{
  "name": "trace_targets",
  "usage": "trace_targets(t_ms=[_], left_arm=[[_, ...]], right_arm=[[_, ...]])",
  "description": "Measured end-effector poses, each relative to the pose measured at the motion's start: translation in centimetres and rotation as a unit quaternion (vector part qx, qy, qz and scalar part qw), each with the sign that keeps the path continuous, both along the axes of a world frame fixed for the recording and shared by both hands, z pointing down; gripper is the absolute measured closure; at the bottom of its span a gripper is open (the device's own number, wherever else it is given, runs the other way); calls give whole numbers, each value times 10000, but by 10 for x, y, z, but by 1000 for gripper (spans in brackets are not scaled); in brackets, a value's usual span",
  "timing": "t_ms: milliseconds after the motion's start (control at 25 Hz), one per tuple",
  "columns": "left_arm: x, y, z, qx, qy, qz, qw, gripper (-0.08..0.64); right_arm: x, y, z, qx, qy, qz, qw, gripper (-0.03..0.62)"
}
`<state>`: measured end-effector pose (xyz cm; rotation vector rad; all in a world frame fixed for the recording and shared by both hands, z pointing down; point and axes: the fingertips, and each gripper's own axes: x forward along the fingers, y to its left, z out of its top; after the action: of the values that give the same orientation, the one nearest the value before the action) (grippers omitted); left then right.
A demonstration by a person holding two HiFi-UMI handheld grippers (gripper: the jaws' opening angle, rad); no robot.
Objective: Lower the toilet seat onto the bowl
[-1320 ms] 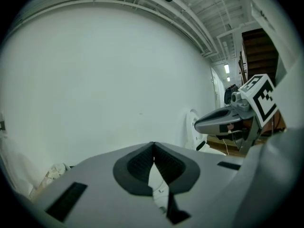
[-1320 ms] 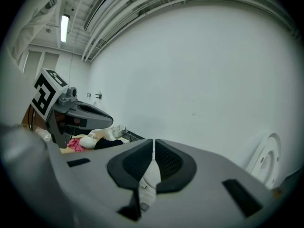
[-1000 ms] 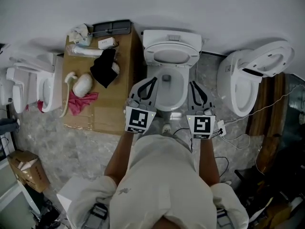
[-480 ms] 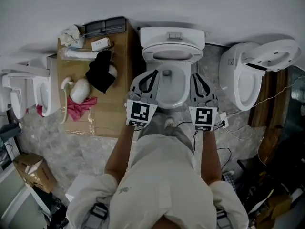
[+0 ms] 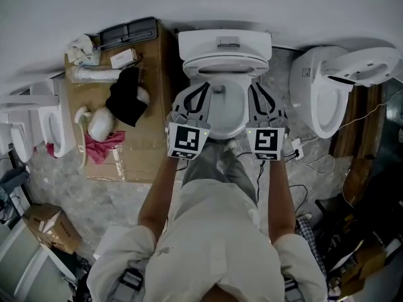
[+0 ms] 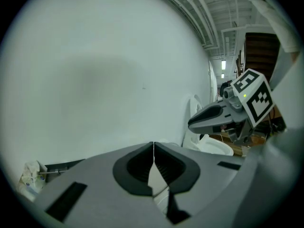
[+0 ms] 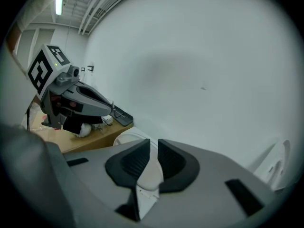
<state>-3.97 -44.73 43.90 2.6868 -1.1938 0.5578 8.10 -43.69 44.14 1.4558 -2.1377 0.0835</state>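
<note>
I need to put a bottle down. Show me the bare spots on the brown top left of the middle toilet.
Bare: the near end of the brown top, nearer than the black cloth and right of the pink rag. Crowded: its far end, with the black tray and a small box.

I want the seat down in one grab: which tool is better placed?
Probably the right. Both tools flank the bowl, equally short of the raised seat, but the jaws of the right tool have just been opening, slightly apart with nothing between them; those of the left tool are shut.
</note>
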Motion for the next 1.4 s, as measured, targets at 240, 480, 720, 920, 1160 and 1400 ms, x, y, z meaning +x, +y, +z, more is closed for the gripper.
trace_targets(t_ms=[240,480,720,920,1160,1400], left_arm=[[2,-16,22,-93,-98,1,9999,537],[3,-30,43,-185,-166,-32,9997,525],[7,-41,60,-265,-269,-16,9993,509],[9,-48,70,-310,-308,-3,9990,495],[12,-55,78,-345,-352,17,9988,479],[15,-56,85,-376,-388,-1,9985,463]], right_arm=[[2,-18,23,-98,79,-67,9999,525],[2,-39,45,-215,98,-67,9997,517],[-1,-52,66,-342,247,-137,9990,506],[-4,-60,78,-387,443,-252,9980,490],[-2,-72,93,-453,673,-362,9960,448],[0,-76,110,-535,807,-438,9943,431]])
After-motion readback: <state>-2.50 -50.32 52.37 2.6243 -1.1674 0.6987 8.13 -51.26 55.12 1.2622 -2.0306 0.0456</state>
